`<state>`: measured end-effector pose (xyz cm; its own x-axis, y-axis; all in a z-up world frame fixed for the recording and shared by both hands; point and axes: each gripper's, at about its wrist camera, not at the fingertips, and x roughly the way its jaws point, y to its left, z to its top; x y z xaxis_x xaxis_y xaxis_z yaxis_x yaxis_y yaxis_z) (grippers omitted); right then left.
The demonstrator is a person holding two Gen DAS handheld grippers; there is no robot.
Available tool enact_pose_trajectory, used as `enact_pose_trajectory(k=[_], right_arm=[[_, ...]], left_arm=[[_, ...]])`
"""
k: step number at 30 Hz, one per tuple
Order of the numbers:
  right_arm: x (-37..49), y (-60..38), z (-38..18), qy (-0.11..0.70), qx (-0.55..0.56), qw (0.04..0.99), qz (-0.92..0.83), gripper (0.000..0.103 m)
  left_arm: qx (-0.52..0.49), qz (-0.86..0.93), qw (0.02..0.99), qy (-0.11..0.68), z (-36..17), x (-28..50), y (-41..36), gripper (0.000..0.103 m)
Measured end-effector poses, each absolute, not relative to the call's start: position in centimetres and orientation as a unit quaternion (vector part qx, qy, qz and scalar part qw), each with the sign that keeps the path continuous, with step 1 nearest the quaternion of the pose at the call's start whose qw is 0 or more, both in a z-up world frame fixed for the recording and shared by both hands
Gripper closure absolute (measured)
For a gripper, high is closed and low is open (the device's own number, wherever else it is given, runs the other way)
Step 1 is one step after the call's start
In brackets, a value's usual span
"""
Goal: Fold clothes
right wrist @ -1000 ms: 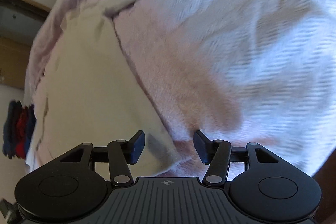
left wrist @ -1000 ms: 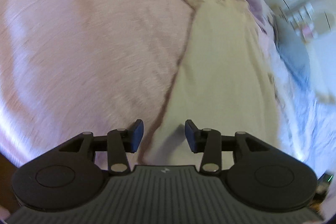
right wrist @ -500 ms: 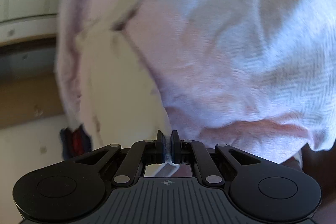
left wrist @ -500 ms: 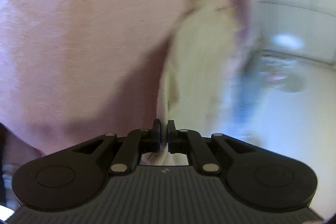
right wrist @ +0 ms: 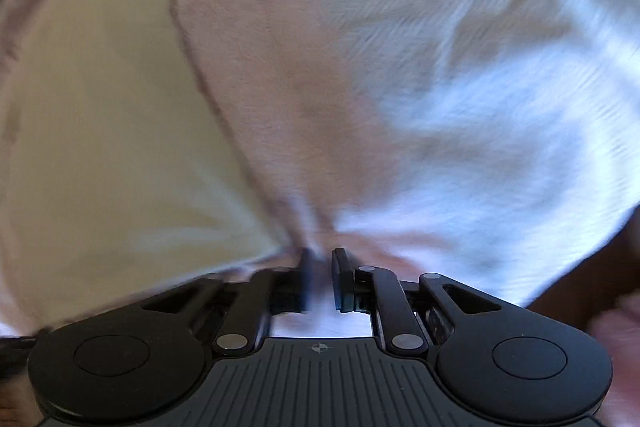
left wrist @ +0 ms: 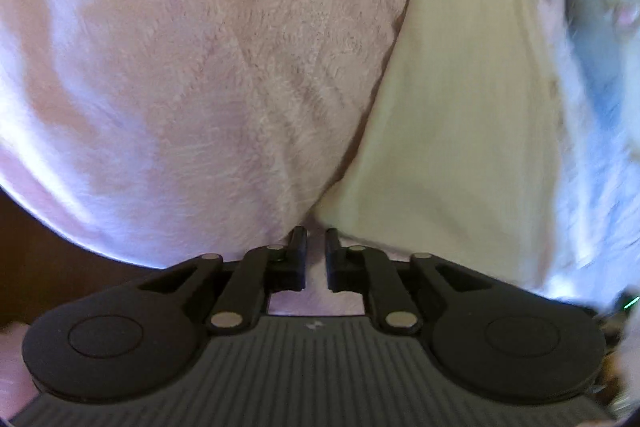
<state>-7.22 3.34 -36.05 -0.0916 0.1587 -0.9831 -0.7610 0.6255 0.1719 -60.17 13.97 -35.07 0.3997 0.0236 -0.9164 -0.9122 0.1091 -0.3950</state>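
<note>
A pink fleecy blanket is spreading across nearly both views, and on it the cream garment is lying flat, its seam-side edge meeting the pink. The left gripper is pinching the garment's near corner between nearly closed jaws; the right gripper, whose jaws have just been easing apart, is still catching the other near corner. Judging by this, a fold is starting: both corners need carrying together across the cloth, where room looks open.

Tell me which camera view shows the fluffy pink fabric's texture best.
The left wrist view: the fluffy pink fabric fills most of the picture, its nap sharp. The right wrist view shows it too, but smeared by blur and washed out.
</note>
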Motion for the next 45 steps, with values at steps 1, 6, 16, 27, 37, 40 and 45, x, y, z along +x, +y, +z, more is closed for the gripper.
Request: enact_pose_trajectory(k=[1,6,16,27,37,40,45], right_arm=[[-7.4,3.9,-35.3,0.621,-0.248,0.648,0.363,0.082],[-8.8,7.7,-32.3,0.533,-0.194,0.689,0.452,0.074],[-10.0,10.6,-36.5,0.575,-0.276,0.651,0.412,0.072],[-7.5,17.6,-34.9,0.570,-0.211,0.691,0.392,0.072],[-12.0,18.9,-35.1,0.556,-0.280,0.688,0.373,0.071],[-12.0,18.7,-35.0,0.566,-0.274,0.692,0.355,0.071],[-12.7,19.1,-35.4,0.560,-0.292,0.692,0.349,0.071]], left_arm=[[-0.539,0.376,0.643,0.391,-34.1,-59.8,14.1,0.099],[-0.497,0.381,0.703,0.339,-31.5,-57.9,14.9,0.088],[-0.519,0.449,0.657,0.312,-33.0,-63.5,17.1,0.082],[-0.550,0.681,0.482,0.020,-32.6,-78.2,33.8,0.058],[-0.454,0.709,0.539,0.026,-30.5,-78.6,34.1,0.103],[-0.405,0.726,0.549,0.085,-30.2,-78.1,31.3,0.101],[-0.428,0.730,0.512,0.150,-34.3,-78.9,31.3,0.097]])
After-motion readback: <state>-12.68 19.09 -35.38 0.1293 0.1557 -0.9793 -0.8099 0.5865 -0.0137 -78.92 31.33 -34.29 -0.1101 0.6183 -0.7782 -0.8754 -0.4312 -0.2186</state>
